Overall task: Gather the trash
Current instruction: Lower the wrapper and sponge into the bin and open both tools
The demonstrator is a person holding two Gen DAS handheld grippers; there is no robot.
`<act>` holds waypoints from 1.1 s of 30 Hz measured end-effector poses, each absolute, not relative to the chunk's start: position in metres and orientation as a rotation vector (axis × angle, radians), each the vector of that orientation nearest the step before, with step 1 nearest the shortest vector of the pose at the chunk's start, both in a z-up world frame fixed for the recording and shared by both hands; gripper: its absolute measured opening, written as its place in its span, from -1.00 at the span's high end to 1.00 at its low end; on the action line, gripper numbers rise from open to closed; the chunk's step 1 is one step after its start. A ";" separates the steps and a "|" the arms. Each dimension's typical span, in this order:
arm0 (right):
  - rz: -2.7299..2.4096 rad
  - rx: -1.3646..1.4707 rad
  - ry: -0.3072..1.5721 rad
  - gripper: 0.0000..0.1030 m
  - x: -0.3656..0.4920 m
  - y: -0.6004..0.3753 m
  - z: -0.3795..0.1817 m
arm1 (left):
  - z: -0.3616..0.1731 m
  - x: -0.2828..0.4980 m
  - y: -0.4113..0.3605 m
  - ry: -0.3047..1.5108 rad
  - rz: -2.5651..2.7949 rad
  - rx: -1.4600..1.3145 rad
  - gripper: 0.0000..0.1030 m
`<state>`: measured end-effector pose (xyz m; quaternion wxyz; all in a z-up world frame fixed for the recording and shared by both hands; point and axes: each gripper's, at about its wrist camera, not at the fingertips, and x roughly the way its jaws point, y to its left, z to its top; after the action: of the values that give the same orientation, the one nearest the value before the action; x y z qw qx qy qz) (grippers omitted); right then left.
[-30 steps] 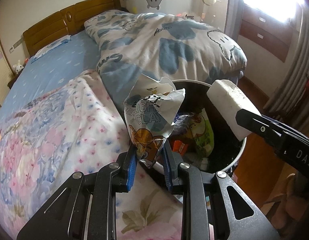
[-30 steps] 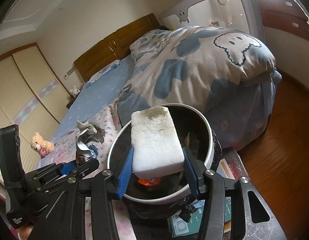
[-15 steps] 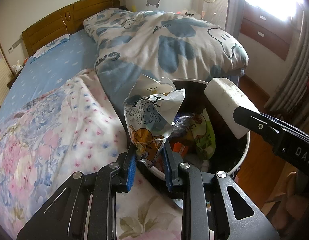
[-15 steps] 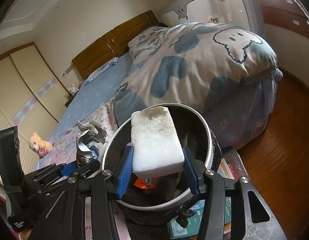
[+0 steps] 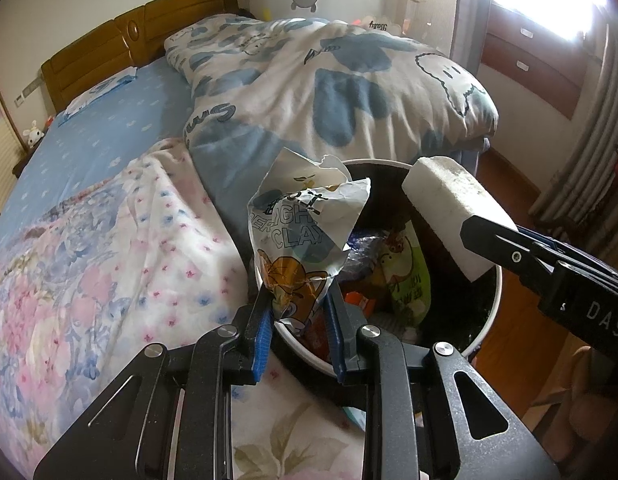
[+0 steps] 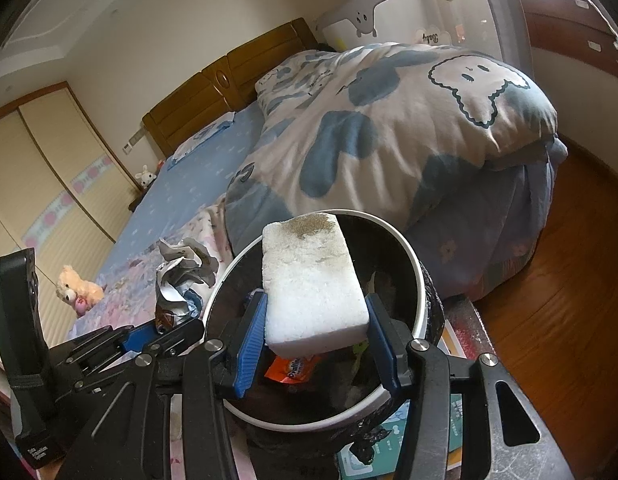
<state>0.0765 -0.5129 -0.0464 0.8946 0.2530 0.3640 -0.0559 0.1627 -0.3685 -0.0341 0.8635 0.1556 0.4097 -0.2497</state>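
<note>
- Left hand-held gripper (image 5: pixel 299 322): blue pads pinched narrow on a crumpled printed wrapper (image 5: pixel 305 236), held upright over the near-left rim of the bin (image 5: pixel 495 296).
- Right hand-held gripper (image 6: pixel 315 334): spread wide, clamped on a white foam block (image 6: pixel 311 284), rough, rectangular, with a dirty far end; it hangs above the bin opening.
- Bin: round, white rim, black liner, standing beside the bed (image 5: pixel 109 148). Inside are a green packet (image 5: pixel 409 280) and an orange wrapper (image 6: pixel 295 372), among other scraps.
- Floral blanket (image 5: pixel 89 280) to the bin's left, soft and rumpled.
- Behind the bin: puffy blue-and-white duvet (image 6: pixel 389 128), overhanging the bed end.
- Far: wooden headboard (image 5: pixel 137 44), teddy (image 6: pixel 75 288), wood floor (image 6: pixel 569 300).
</note>
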 end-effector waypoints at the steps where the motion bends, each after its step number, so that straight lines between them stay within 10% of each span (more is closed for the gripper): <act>1: -0.116 0.526 0.756 0.04 0.077 -0.513 -0.047 | -0.034 0.163 -0.369 0.860 -0.523 0.326 0.56; 33: -0.116 0.518 0.769 0.01 0.085 -0.514 -0.048 | -0.038 0.166 -0.375 0.862 -0.533 0.337 0.48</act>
<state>0.0847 -0.5143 -0.0475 0.8929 0.2497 0.3706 -0.0557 0.1661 -0.3745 -0.0376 0.8607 0.1604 0.4110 -0.2542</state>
